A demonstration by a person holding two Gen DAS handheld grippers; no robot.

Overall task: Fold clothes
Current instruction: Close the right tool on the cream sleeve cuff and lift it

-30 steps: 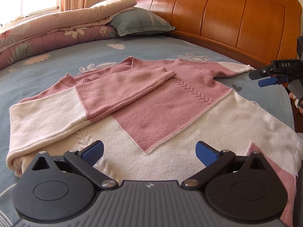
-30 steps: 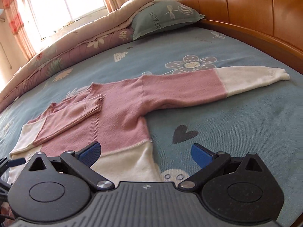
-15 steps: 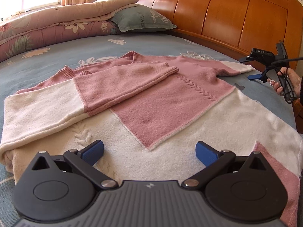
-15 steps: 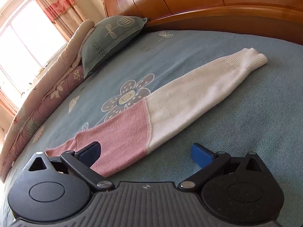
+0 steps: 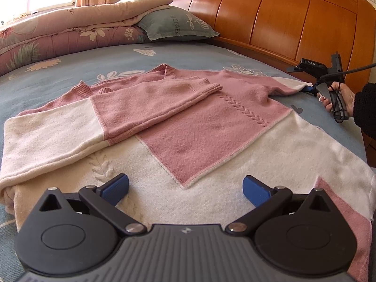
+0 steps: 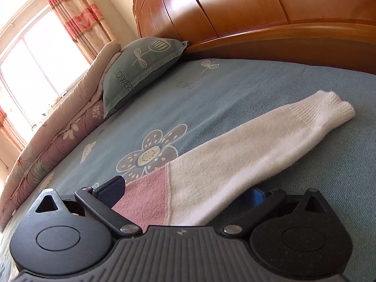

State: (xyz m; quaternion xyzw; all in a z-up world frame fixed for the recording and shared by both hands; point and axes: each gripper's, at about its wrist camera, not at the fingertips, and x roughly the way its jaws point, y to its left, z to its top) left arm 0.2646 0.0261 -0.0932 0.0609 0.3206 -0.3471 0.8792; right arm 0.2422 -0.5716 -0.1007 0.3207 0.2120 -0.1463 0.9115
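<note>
Sweater (image 5: 202,127): flat on the bed (image 5: 70,70); one sleeve folded across (pink and white)
Left gripper (image 5: 185,188): wide apart, above the hem
Right gripper (image 6: 188,193): wide, straddling the outstretched sleeve (image 6: 235,164)

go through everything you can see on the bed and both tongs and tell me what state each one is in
Sweater: spread flat on the bed, partly folded.
Near sleeve: folded across the chest.
Far sleeve: stretched out straight, lying between the right fingers.
Left tongs: open, over the hem, holding nothing.
Right tongs: open around the far sleeve, not closed on it.
Pillow: lying against the headboard.
Quilt: folded.
</note>
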